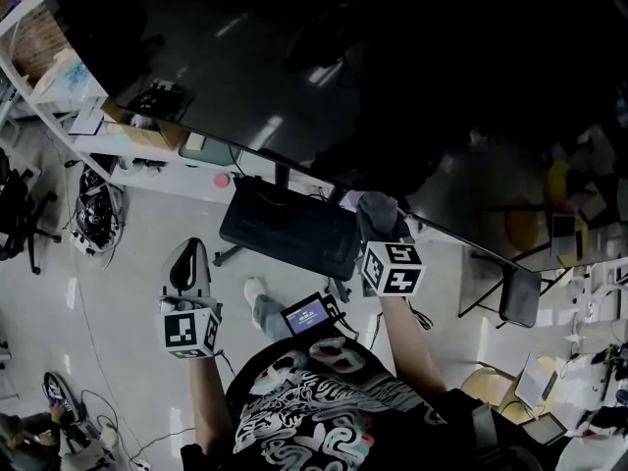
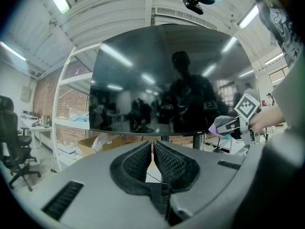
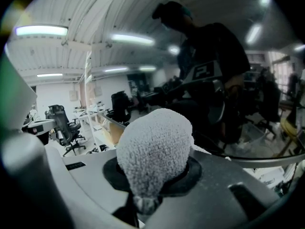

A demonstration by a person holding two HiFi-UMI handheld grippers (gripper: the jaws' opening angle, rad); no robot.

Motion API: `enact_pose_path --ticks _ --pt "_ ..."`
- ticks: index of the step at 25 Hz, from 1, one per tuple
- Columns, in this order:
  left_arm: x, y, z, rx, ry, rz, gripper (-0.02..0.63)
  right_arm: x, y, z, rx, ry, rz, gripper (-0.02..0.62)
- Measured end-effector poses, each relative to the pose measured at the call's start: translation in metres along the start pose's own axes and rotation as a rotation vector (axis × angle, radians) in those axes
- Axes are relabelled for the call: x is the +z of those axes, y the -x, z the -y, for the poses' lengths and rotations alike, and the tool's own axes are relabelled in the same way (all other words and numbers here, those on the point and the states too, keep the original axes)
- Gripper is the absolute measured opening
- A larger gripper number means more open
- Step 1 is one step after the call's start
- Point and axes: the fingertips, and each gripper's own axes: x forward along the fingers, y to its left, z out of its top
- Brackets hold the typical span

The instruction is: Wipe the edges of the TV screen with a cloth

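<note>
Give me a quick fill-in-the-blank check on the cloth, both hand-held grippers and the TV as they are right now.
1. The cloth is clamped in the hand-held gripper on the person's ____ side.
2. The left hand-held gripper has its jaws ____, with nothing between them.
3. The cloth is held at the ____ edge of the TV screen.

Missing words: right; shut; bottom

TV screen (image 1: 392, 96): top and right portions cut off by the head view's edge. Fingers of the right gripper (image 1: 378, 222): largely buried under the cloth (image 3: 155, 149). Content of the small display (image 1: 307, 314): too small to read.
</note>
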Motion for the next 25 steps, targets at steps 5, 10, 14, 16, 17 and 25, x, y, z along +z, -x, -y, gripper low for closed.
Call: enact_pose_path --ticks 5,10,14,16,17,25 --pt "0.002 -0.005 0.009 -0.018 -0.002 0.006 0.029 0.000 0.001 0.001 0.005 -0.003 -0.001 0.115" --pt "0.003 -0.009 0.017 -0.037 -0.011 0.006 0.029 -0.001 -0.001 -0.001 0.016 -0.007 -0.004 0.115" --pt "0.006 -0.012 0.017 -0.041 -0.014 0.008 0.029 0.001 -0.003 -0.004 0.023 -0.009 -0.003 0.115" --pt "0.008 -0.013 0.015 -0.039 -0.015 0.011 0.029 0.003 -0.004 -0.005 0.027 -0.009 -0.004 0.115" --pt "0.008 -0.014 0.015 -0.038 -0.014 0.012 0.028 0.003 -0.005 -0.006 0.029 -0.007 -0.004 0.115" --pt "0.002 -0.015 0.010 -0.034 -0.005 0.007 0.028 0.003 -0.009 -0.014 0.041 -0.003 -0.004 0.115"
